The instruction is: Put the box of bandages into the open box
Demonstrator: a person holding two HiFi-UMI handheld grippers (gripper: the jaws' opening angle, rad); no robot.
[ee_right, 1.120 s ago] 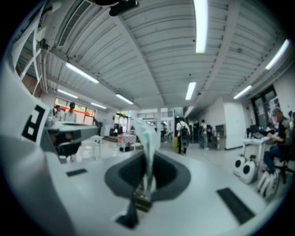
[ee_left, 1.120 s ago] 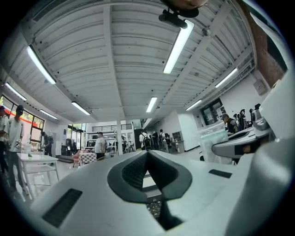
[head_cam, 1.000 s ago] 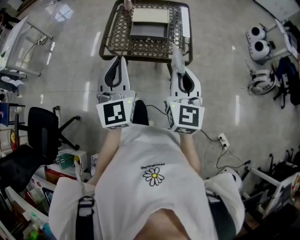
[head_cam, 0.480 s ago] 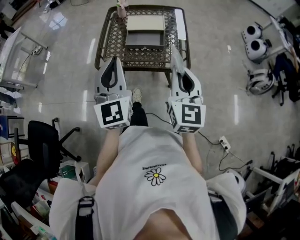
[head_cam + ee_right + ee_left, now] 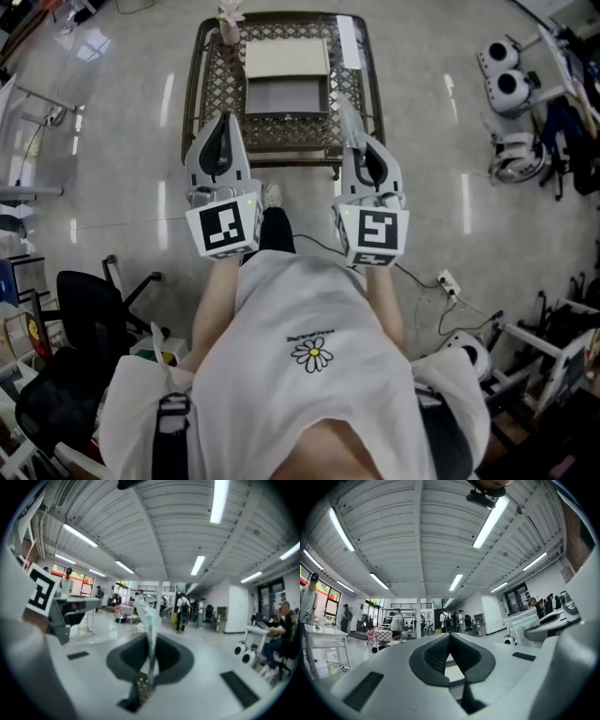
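The person's white shirt (image 5: 309, 375) with its daisy print fills the near end of the head view, both arms reaching toward 12 o'clock. A black chair (image 5: 89, 300) stands on the glossy floor (image 5: 122, 169) at 8 o'clock and a white power strip (image 5: 448, 280) lies at 4 o'clock.

The left gripper (image 5: 224, 117) is held at 11 o'clock, its fingers (image 5: 436, 654) pressed together at the tips. The right gripper (image 5: 358, 141) is level with it at 1 o'clock, well apart from it. Its fingers (image 5: 171, 656) are clamped on the bandage box (image 5: 349, 114), a thin pale pack seen edge-on that sticks out past the fingertips toward 12 o'clock.

Beyond the grippers stands a brown lattice-top desk (image 5: 211, 94). From the head view the bandage box overlaps the desk's near right part, held in the air. The open box (image 5: 286, 96) sits at the desk's middle, at 9 o'clock from the bandage box and apart from it, grey inside, with its cream lid (image 5: 286, 58) lying back on the far side. A pink flower pot (image 5: 228, 23) stands at the far left corner and a white strip (image 5: 349, 42) lies along the right edge
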